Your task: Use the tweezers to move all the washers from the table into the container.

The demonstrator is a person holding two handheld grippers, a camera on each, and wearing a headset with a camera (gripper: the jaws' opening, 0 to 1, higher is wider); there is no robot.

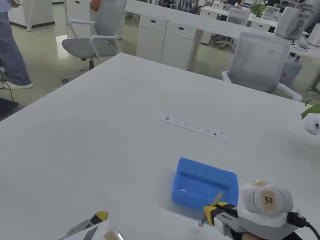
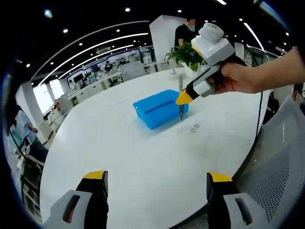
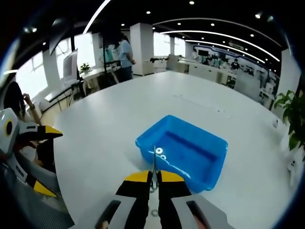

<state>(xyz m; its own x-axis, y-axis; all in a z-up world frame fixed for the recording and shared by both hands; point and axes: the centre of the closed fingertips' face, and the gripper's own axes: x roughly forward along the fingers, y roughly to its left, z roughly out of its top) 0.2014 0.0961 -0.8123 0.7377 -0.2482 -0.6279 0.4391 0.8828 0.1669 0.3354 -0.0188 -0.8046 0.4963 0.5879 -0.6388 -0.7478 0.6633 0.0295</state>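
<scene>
Right gripper view: the right gripper (image 3: 153,177) is clamped on the tweezers (image 3: 154,163); a washer (image 3: 159,151) seems held straight ahead, over the near rim of the container (image 3: 188,125).

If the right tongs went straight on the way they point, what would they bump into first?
Probably the blue container: the tweezers in the right tongs aim at its near rim, though depth is unclear.
</scene>
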